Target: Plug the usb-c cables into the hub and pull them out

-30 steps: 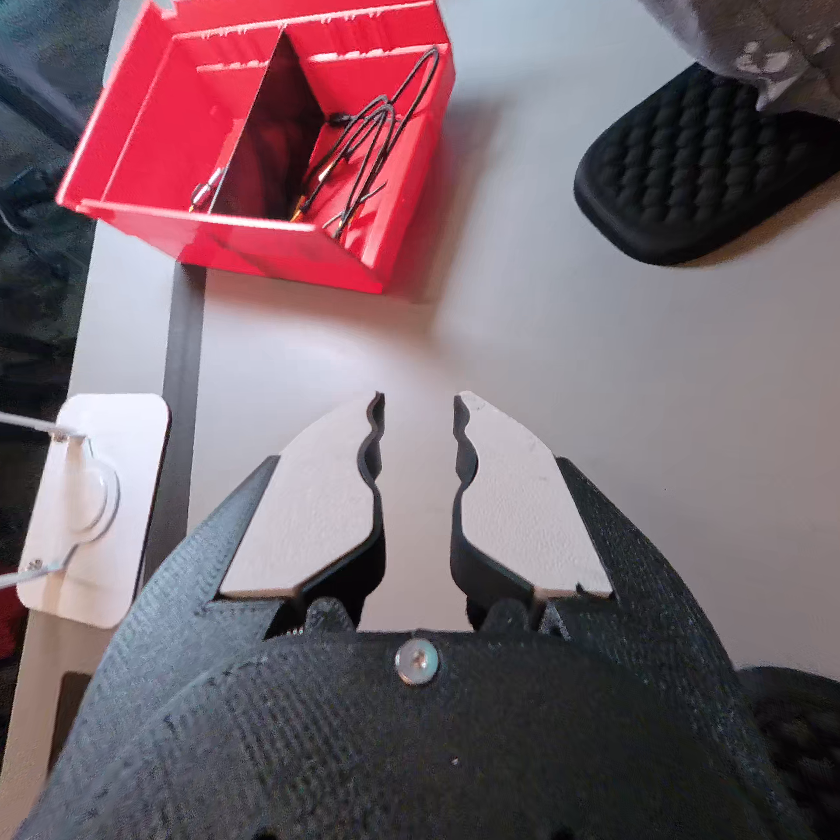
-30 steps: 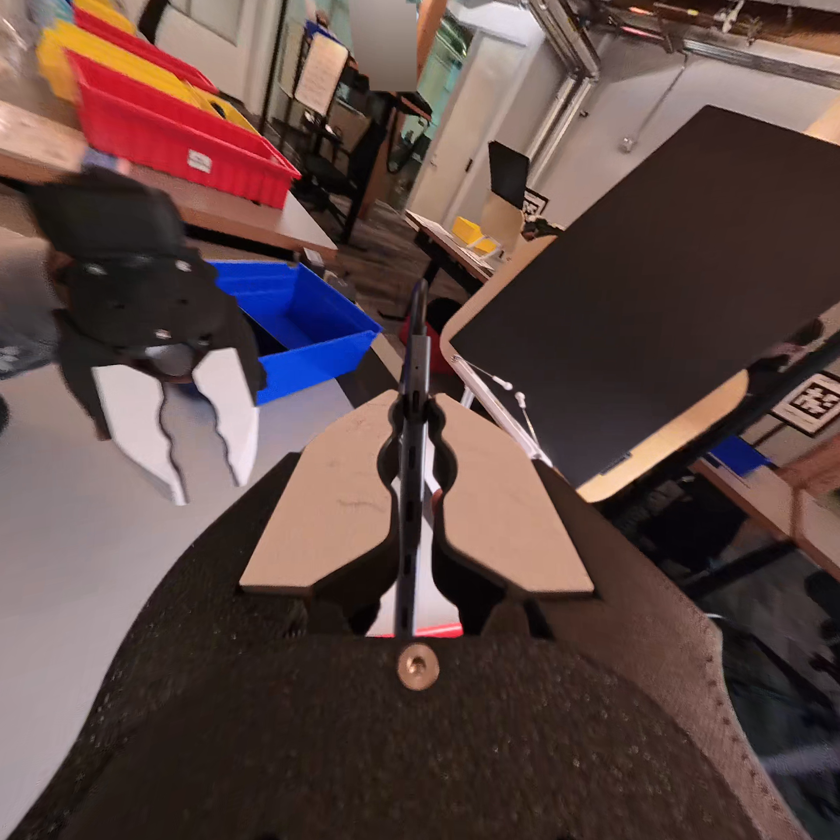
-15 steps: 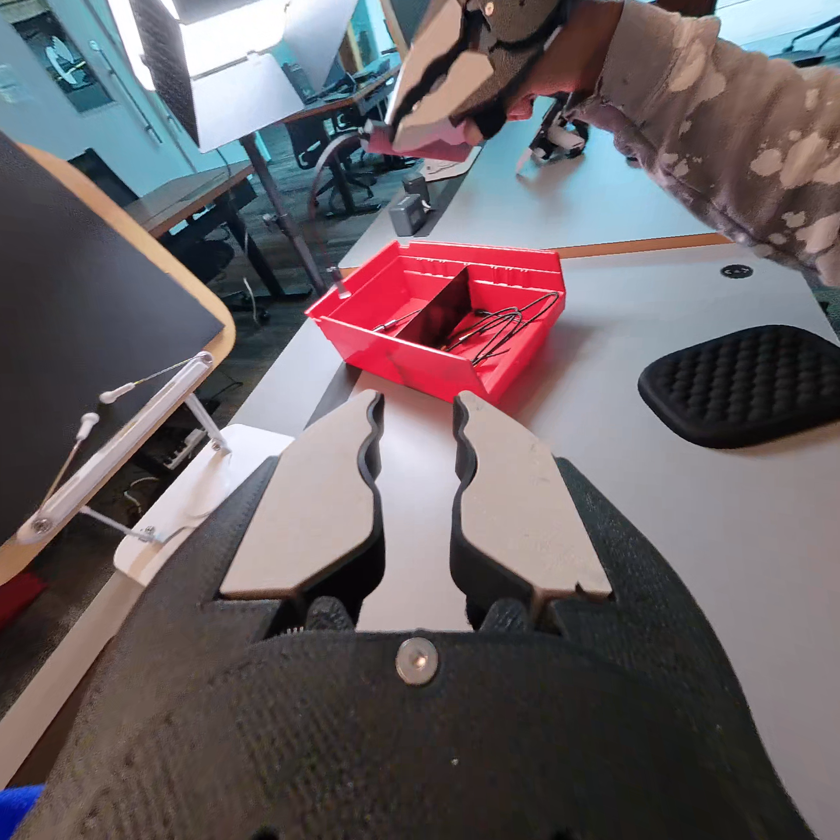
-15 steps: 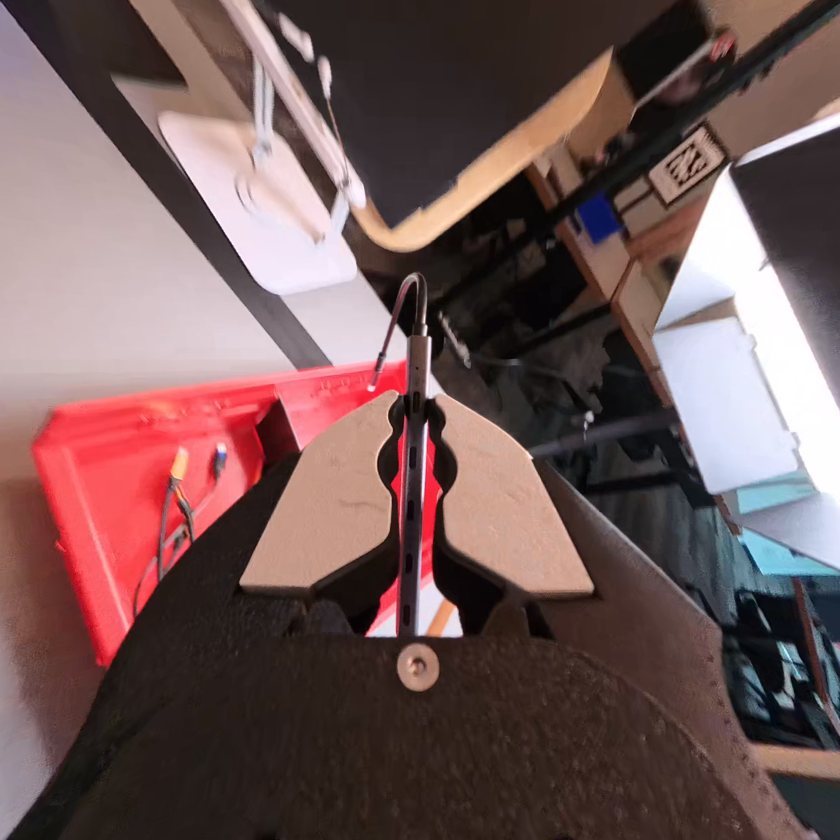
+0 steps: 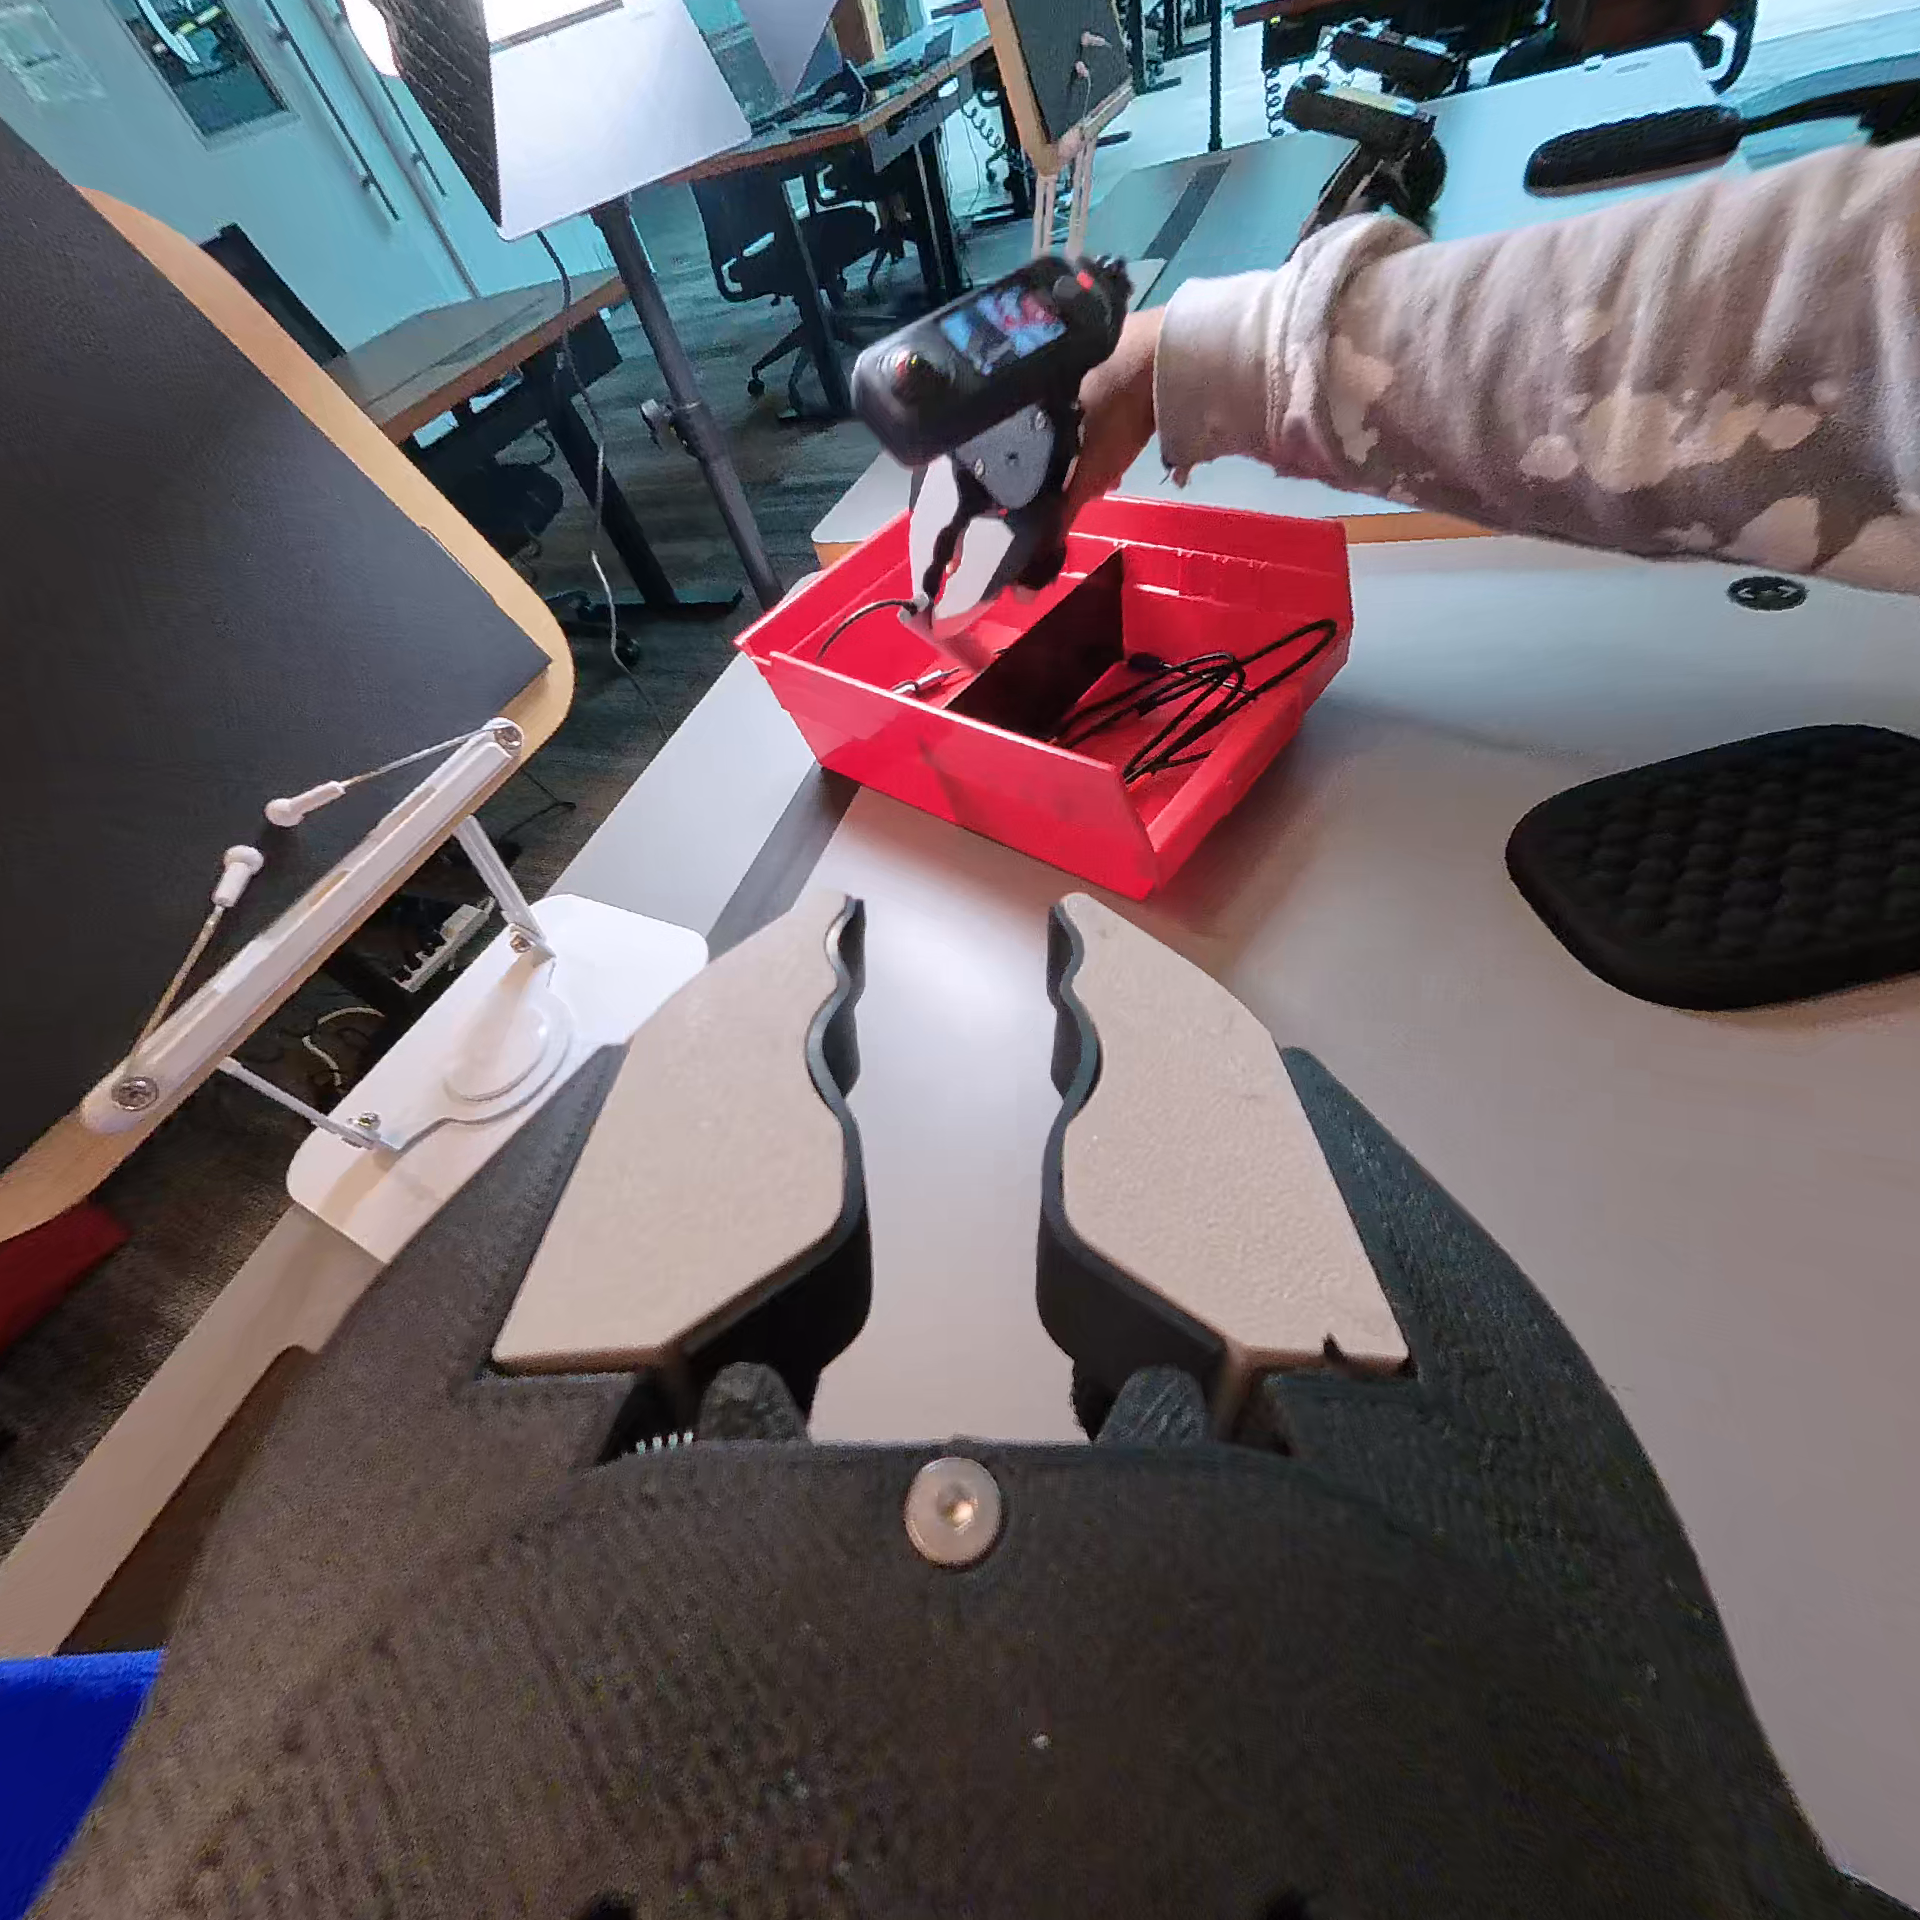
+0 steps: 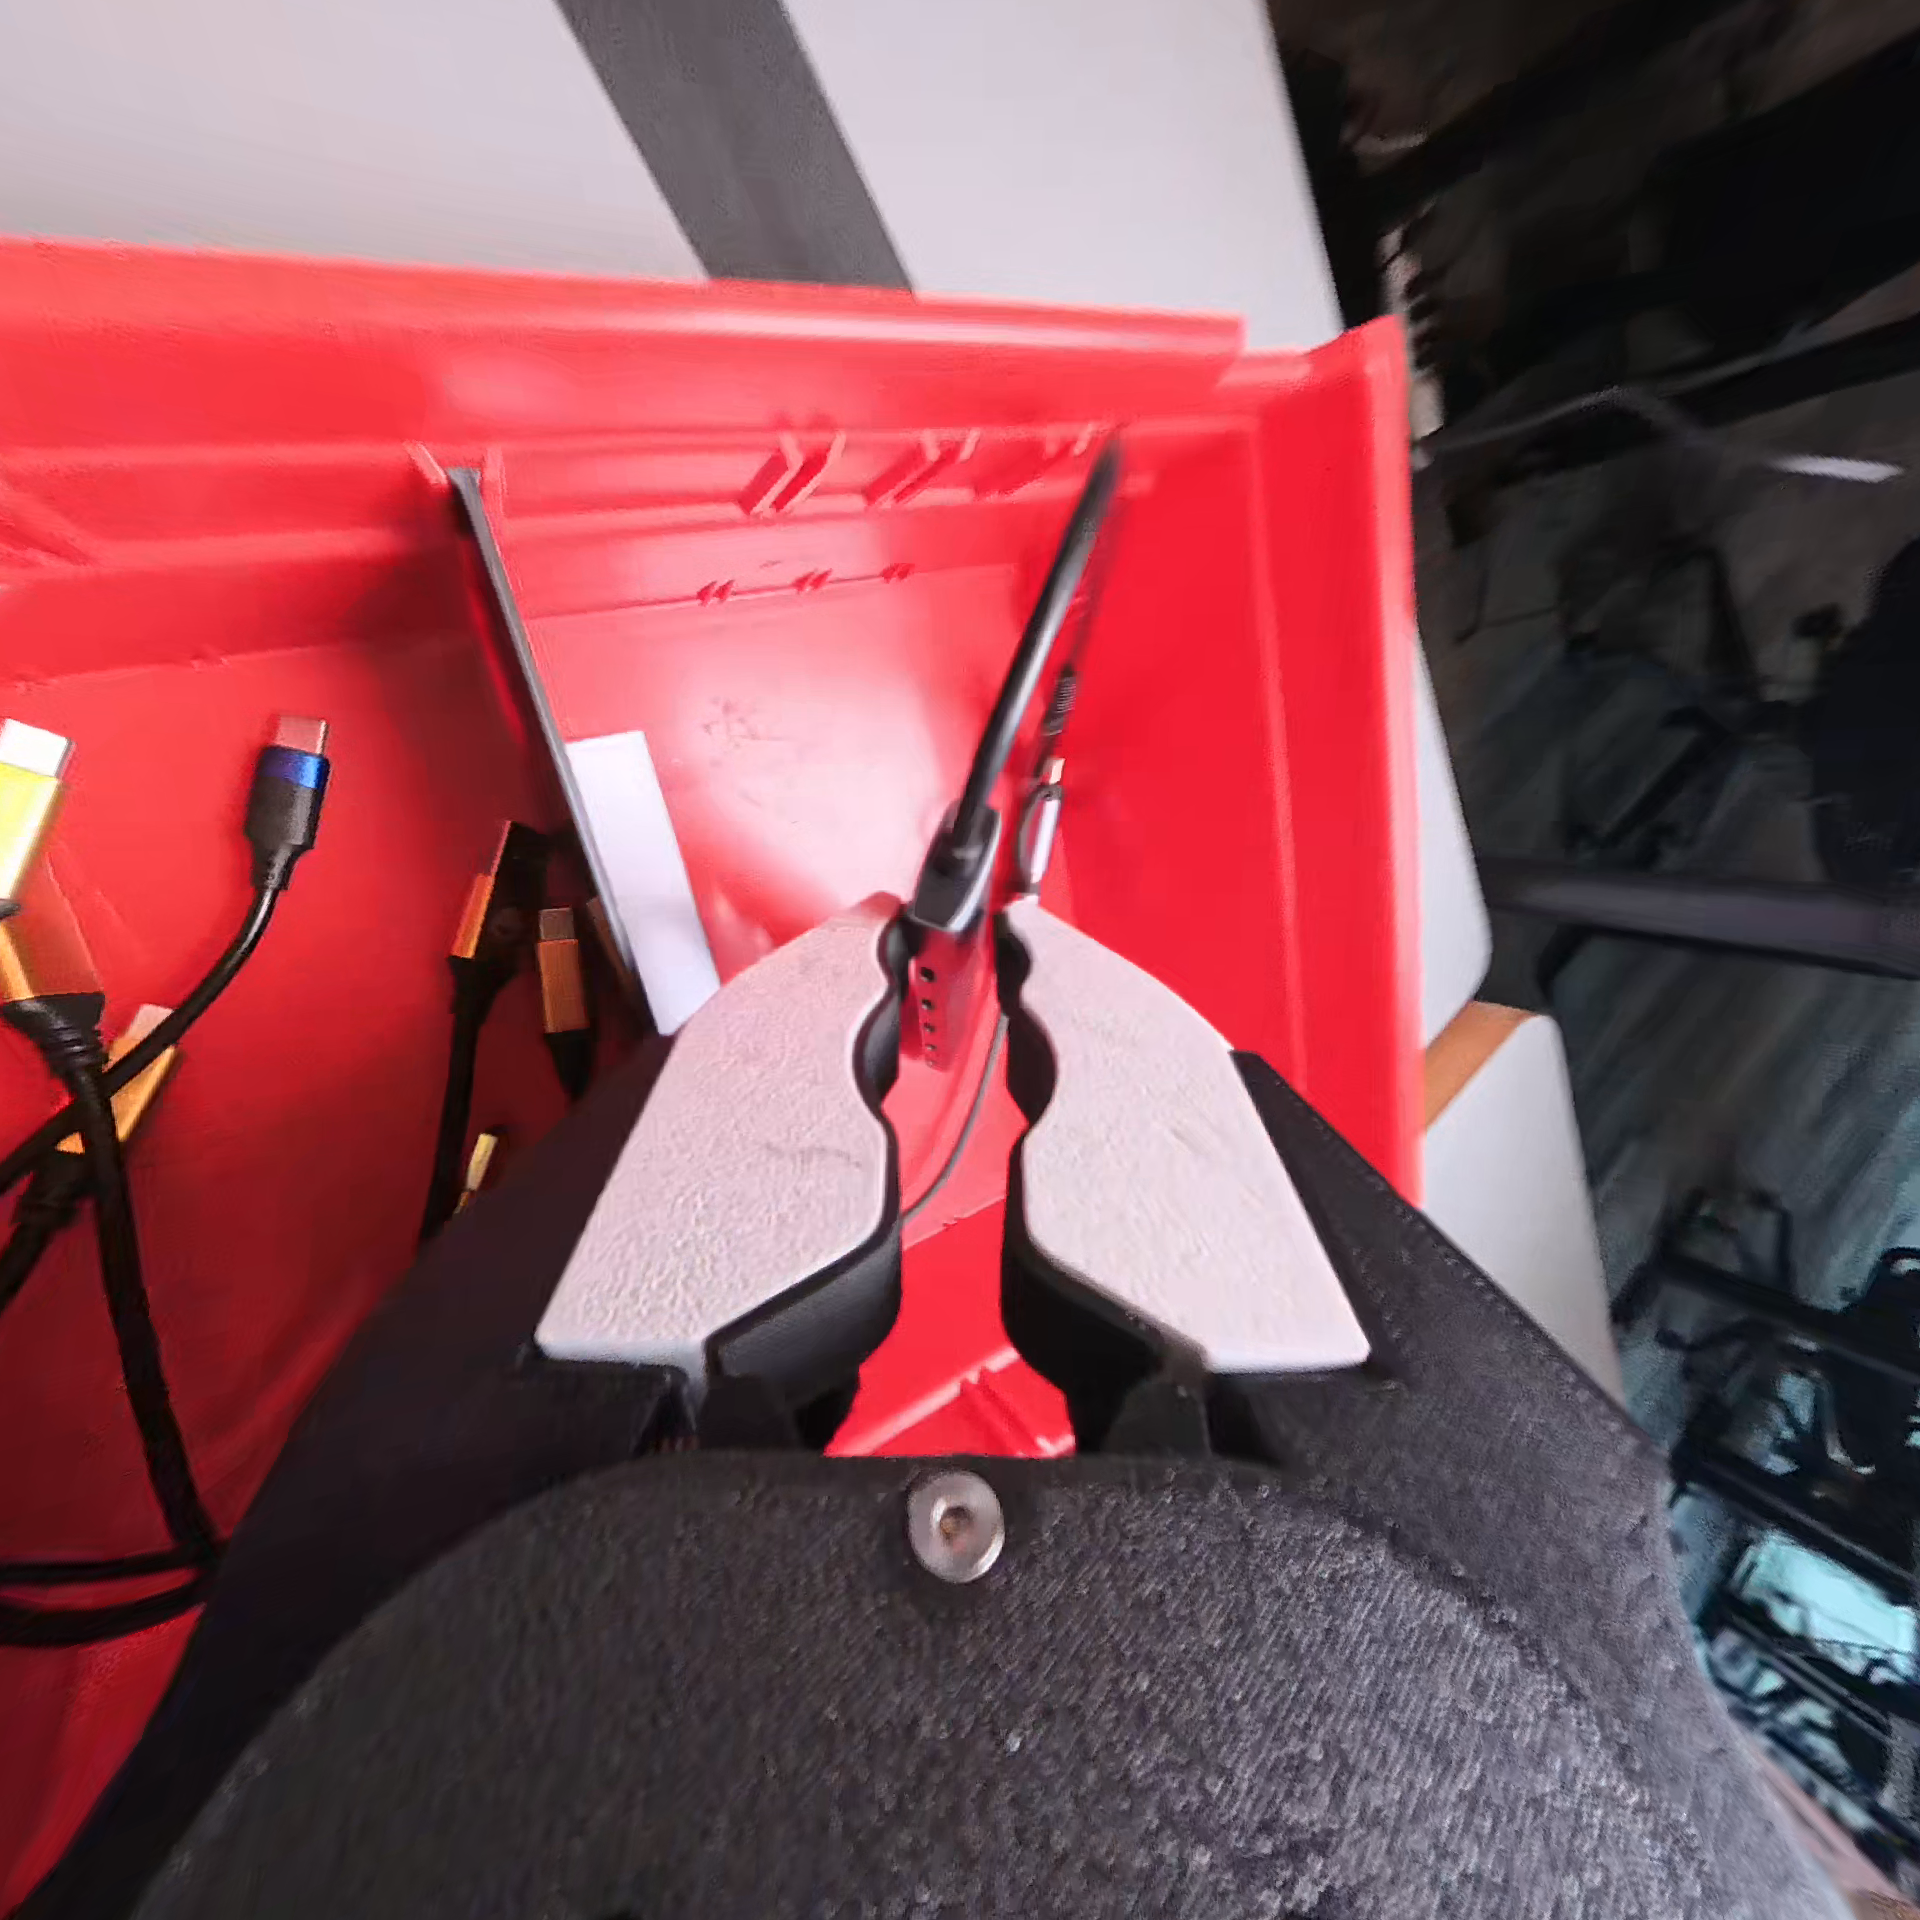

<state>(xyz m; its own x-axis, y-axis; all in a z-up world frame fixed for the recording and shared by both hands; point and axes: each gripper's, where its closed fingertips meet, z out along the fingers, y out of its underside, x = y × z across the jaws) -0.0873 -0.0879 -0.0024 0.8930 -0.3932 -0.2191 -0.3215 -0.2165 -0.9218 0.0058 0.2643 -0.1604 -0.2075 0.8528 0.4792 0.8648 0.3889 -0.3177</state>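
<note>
The hub [image 6: 940,992] sat between the fingertips of the right gripper [image 6: 945,940], whose jaws stood slightly parted; whether they gripped it could not be told. It hung over the red bin [image 6: 831,343]'s right compartment. No readable writing showed. Only the right wrist view showed the cables' [image 6: 281,790] plugs; only the left showed the left gripper [image 5: 951,914] parted and empty over the bench [image 5: 1507,1195], near its left edge.

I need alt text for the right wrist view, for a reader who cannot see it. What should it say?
The right gripper reaches into a red bin, its jaws parted around a slim dark hub whose black cable runs ahead. A divider splits the bin; left of it lie black cables with gold and blue plugs.
</note>
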